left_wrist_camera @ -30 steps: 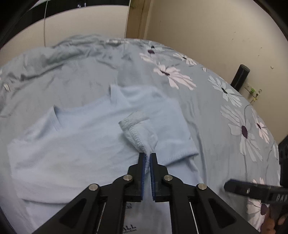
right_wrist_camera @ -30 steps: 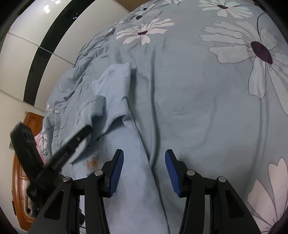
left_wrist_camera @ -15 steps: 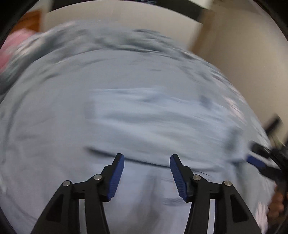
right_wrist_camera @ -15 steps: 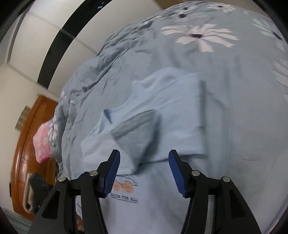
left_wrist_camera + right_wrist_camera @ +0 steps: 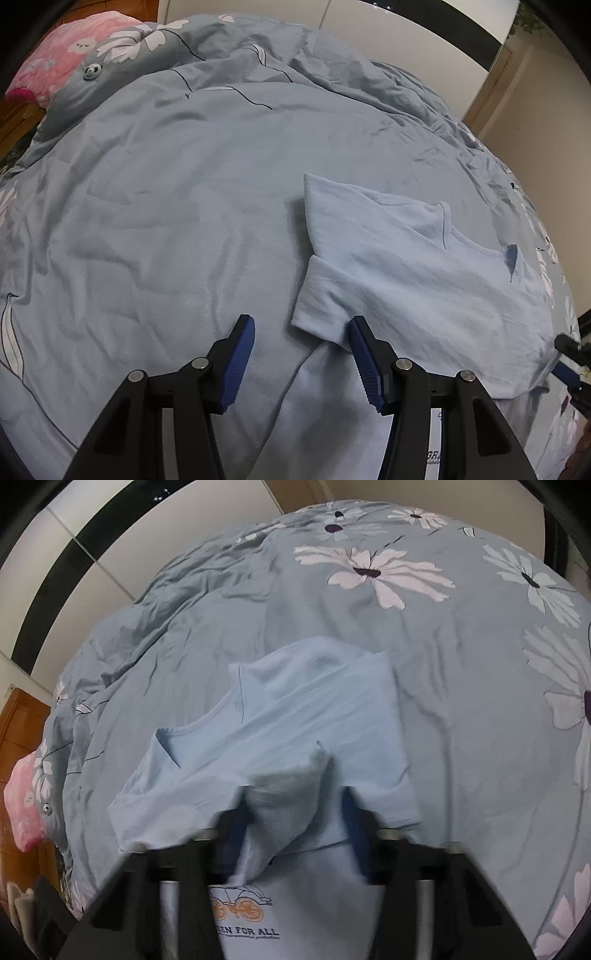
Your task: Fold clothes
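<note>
A pale blue cotton T-shirt [image 5: 424, 280] lay spread on a grey-blue bed cover printed with large white daisies [image 5: 461, 635], its collar away from both tools and one sleeve already laid in over the chest.

The left gripper [image 5: 301, 347] had its blue ribbed pads standing well apart with nothing pinched; between them showed bare cover and the shirt's side edge. The folded corner of the near sleeve lay just ahead of the right-hand pad, touching or almost touching its tip; I could not tell which.

The right gripper [image 5: 295, 812] was blurred, its jaws closing. A raised fold of the shirt's sleeve cloth stood between them, and whether the pads had already met it could not be made out through the blur. Just behind the jaws, the shirt's chest print with orange wheels [image 5: 240, 908] and a line of lettering faced up.

A pink patterned pillow [image 5: 62, 55] sat far beyond the left jaws, at the cover's far edge.
</note>
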`<state>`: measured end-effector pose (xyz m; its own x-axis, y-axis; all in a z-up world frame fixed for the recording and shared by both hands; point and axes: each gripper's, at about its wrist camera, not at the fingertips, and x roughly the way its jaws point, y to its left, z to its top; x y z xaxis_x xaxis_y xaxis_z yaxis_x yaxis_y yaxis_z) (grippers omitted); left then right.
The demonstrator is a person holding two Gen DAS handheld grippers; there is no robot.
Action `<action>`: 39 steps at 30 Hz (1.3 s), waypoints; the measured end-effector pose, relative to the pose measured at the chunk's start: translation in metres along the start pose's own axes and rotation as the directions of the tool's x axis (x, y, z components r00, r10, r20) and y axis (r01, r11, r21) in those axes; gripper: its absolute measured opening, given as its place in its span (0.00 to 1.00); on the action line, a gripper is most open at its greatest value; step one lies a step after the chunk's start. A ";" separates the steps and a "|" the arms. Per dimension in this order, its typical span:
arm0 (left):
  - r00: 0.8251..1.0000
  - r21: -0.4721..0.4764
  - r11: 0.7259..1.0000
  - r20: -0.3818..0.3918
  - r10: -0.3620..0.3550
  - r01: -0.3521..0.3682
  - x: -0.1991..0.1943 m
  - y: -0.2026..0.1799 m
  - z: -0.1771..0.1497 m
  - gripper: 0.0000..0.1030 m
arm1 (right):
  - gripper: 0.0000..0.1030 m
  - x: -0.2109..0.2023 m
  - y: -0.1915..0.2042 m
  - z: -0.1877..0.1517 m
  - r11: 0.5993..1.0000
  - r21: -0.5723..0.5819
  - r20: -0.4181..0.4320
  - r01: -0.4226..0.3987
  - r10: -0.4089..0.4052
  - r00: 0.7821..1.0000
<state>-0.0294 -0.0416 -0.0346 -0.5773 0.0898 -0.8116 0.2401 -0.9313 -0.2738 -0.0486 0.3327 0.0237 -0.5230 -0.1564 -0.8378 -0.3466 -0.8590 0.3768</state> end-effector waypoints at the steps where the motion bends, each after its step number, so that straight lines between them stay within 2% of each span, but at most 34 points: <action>1: 1.000 -0.004 1.000 -0.002 -0.004 0.004 0.000 0.001 0.001 0.56 | 0.11 -0.001 -0.004 0.000 1.000 0.001 -0.010 -0.007 0.007 1.000; 4: 1.000 -0.005 1.000 -0.004 -0.005 0.005 0.001 0.004 0.001 0.59 | 0.07 0.002 -0.015 -0.001 0.999 -0.007 -0.040 -0.035 0.035 0.999; 8: 1.000 -0.020 1.000 -0.010 -0.016 0.016 0.002 0.006 0.002 0.60 | 0.06 0.002 -0.018 0.004 0.991 0.002 -0.060 -0.134 0.134 0.989; 10: 1.000 -0.033 0.999 -0.006 -0.025 0.025 0.001 0.007 0.005 0.60 | 0.06 -0.007 -0.006 0.020 0.979 -0.029 -0.032 -0.200 0.199 0.980; 13: 0.999 -0.036 0.999 0.009 -0.032 0.033 -0.002 0.005 0.011 0.60 | 0.06 -0.033 0.018 0.047 0.949 -0.109 0.049 -0.297 0.303 0.952; 16: 0.999 -0.024 0.999 0.023 -0.049 0.049 -0.007 0.003 0.015 0.60 | 0.06 -0.059 0.021 0.058 0.931 -0.172 0.147 -0.323 0.348 0.926; 17: 0.998 -0.023 0.998 0.024 -0.058 0.059 -0.008 0.003 0.017 0.60 | 0.06 -0.061 0.014 0.059 0.933 -0.170 0.167 -0.316 0.343 0.924; 19: 0.996 -0.033 0.996 0.022 -0.086 0.087 -0.009 0.004 0.019 0.60 | 0.06 -0.049 -0.012 0.057 0.950 -0.118 0.166 -0.288 0.305 0.938; 23: 0.983 -0.053 0.982 0.004 -0.182 0.182 0.000 0.006 0.036 0.60 | 0.06 -0.006 -0.059 0.035 0.975 0.019 0.048 -0.220 0.219 0.975; 27: 0.967 -0.038 0.967 -0.039 -0.253 0.252 0.023 0.000 0.066 0.60 | 0.06 0.003 -0.072 0.027 0.972 0.062 0.028 -0.229 0.228 0.973; 31: 0.963 0.007 0.966 -0.081 -0.257 0.259 0.047 -0.009 0.090 0.58 | 0.06 0.002 -0.071 0.030 0.969 0.044 0.039 -0.245 0.243 0.969; 33: 0.956 0.023 0.960 -0.098 -0.275 0.278 0.055 -0.013 0.095 0.49 | 0.06 -0.001 -0.072 0.029 0.967 0.038 0.041 -0.252 0.251 0.967; 35: 0.949 0.036 0.954 -0.119 -0.293 0.299 0.062 -0.018 0.098 0.22 | 0.06 -0.002 -0.072 0.028 0.966 0.030 0.039 -0.256 0.255 0.966; 37: 0.950 0.073 0.952 -0.118 -0.287 0.297 0.063 -0.025 0.097 0.07 | 0.06 -0.002 -0.072 0.028 0.965 0.022 0.037 -0.262 0.261 0.965; 39: 0.956 0.114 0.951 -0.100 -0.276 0.286 0.060 -0.032 0.097 0.04 | 0.06 -0.005 -0.072 0.029 0.962 0.012 0.044 -0.273 0.273 0.961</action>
<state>-0.1473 -0.0410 -0.0247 -0.5398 0.3780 -0.7522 -0.0258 -0.9005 -0.4341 -0.0437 0.4092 0.0117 -0.6311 -0.3634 -0.6853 -0.2000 -0.7774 0.5963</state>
